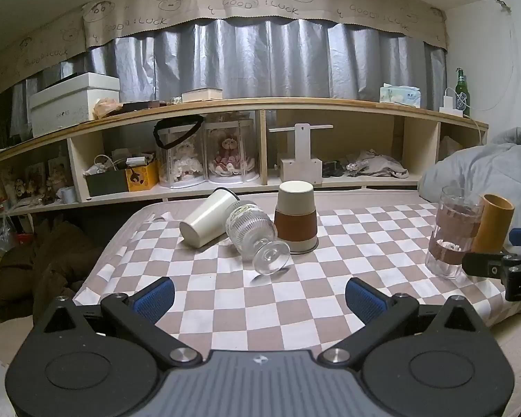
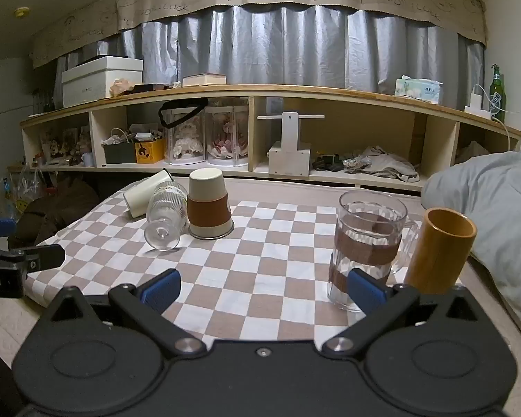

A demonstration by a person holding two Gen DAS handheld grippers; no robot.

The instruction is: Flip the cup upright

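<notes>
A cream cup with a brown sleeve (image 1: 296, 221) (image 2: 208, 204) stands upside down on the checkered cloth. A ribbed glass goblet (image 1: 255, 234) (image 2: 165, 213) lies on its side, its foot toward me. A plain cream cup (image 1: 208, 221) (image 2: 146, 193) lies on its side behind the goblet. A clear glass mug (image 1: 451, 232) (image 2: 366, 246) and a bamboo cup (image 1: 493, 224) (image 2: 441, 250) stand upright at the right. My left gripper (image 1: 258, 299) is open and empty, in front of the goblet. My right gripper (image 2: 264, 290) is open and empty, its right finger next to the mug.
The checkered cloth (image 1: 260, 312) (image 2: 260, 278) covers a low table. A long wooden shelf (image 1: 260, 104) with boxes and dolls runs behind it. A grey duvet (image 2: 486, 201) lies at the right. Dark bags (image 1: 41, 260) sit on the floor at the left.
</notes>
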